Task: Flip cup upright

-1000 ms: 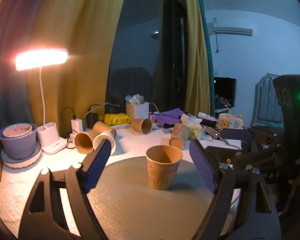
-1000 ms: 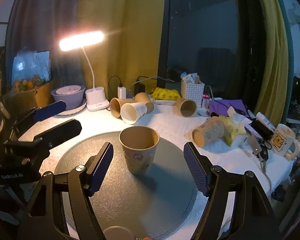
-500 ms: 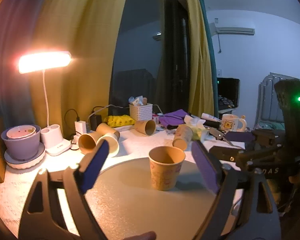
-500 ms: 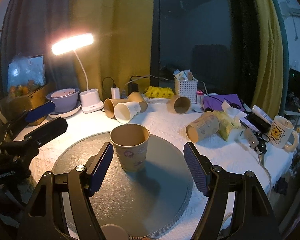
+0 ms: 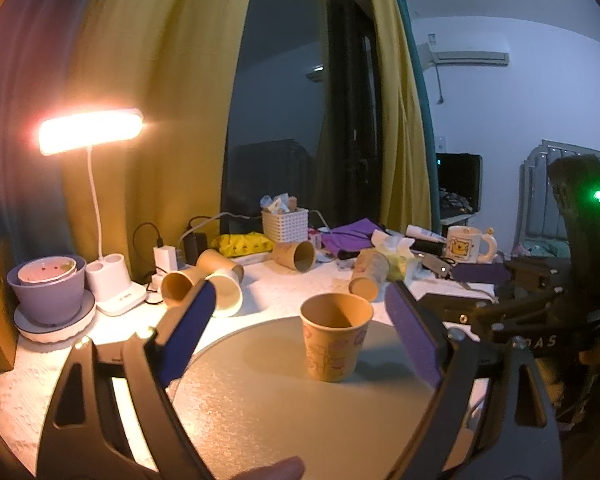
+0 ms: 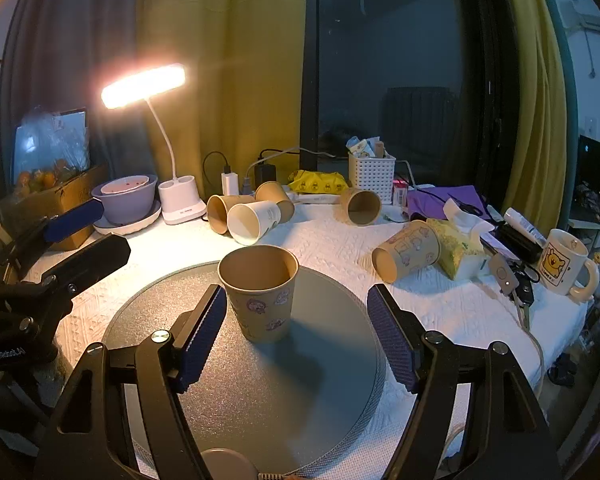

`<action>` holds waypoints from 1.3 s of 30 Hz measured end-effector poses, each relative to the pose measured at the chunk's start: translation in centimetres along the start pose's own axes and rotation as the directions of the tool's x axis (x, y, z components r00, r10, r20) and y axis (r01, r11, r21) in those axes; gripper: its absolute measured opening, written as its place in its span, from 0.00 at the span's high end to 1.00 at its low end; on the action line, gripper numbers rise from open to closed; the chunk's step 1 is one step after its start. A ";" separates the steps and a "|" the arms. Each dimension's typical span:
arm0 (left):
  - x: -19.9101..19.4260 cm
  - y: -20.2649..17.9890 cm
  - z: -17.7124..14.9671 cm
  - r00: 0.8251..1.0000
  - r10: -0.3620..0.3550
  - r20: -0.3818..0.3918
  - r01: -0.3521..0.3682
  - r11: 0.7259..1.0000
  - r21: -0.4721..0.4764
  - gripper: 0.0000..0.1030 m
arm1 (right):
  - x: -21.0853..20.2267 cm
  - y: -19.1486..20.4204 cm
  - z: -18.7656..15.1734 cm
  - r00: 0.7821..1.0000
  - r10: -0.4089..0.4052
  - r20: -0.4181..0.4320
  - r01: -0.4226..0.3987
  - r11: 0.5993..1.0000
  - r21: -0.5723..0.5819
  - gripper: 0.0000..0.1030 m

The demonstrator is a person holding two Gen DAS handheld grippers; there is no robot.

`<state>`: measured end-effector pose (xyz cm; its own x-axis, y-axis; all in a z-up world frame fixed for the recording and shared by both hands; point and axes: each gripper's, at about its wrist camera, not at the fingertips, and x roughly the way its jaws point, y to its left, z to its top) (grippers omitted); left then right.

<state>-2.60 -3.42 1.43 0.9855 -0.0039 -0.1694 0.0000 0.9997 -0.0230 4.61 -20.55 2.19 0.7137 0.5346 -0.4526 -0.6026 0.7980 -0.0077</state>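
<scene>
The paper cup (image 6: pixel 259 292) stands upright on the round grey mat (image 6: pixel 284 392), with its open mouth up. It is brown and has little cartoon stickers on its side. In the left wrist view the same cup (image 5: pixel 336 342) stands near the far edge of the mat (image 5: pixel 284 400).

The right gripper (image 6: pixel 296 340) is wide open. Its two blue pads sit one on each side of the cup, and the left pad (image 6: pixel 202 336) is just beside the cup — I cannot tell if it touches. The right pad is well apart from it. The left gripper (image 5: pixel 300 340) is wide open too, with the cup between its pads but farther off, not touching either one.

Far behind the mat, on the white cloth (image 6: pixel 440 308), more cups lie on their sides — three in a bunch (image 6: pixel 248 214) on the left, one alone (image 6: pixel 362 207) in the middle, and one with stickers (image 6: pixel 408 250) on the right. A lit desk lamp (image 6: pixel 144 85) shines at the far left, next to a purple bowl (image 6: pixel 126 202). A white basket (image 6: pixel 372 178) stands at the back. A mug with a yellow bear (image 6: pixel 566 266) stands at the far right.
</scene>
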 end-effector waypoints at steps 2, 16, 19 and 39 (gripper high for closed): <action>0.0 0.0 0.0 1.000 0.000 -0.001 0.000 1.000 -0.002 0.15 | 0.0 0.0 0.0 1.000 0.000 0.000 0.000 1.000 0.001 0.26; 0.1 -0.1 0.0 1.000 -0.005 0.000 0.005 1.000 0.006 0.15 | 0.0 0.0 0.0 1.000 0.001 0.000 -0.001 1.000 0.000 0.26; 0.1 -0.1 -0.1 1.000 -0.007 0.000 0.007 1.000 0.008 0.15 | 0.0 0.0 0.0 1.000 0.001 0.001 -0.001 1.000 -0.001 0.26; 0.1 -0.1 -0.1 1.000 -0.008 0.001 0.008 1.000 0.012 0.15 | 0.0 0.1 0.0 1.000 0.000 -0.001 0.000 1.000 -0.002 0.26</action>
<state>-2.53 -3.57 1.29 0.9856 -0.0120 -0.1684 0.0101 0.9999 -0.0125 4.59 -20.48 2.15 0.7136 0.5339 -0.4537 -0.6028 0.7978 -0.0093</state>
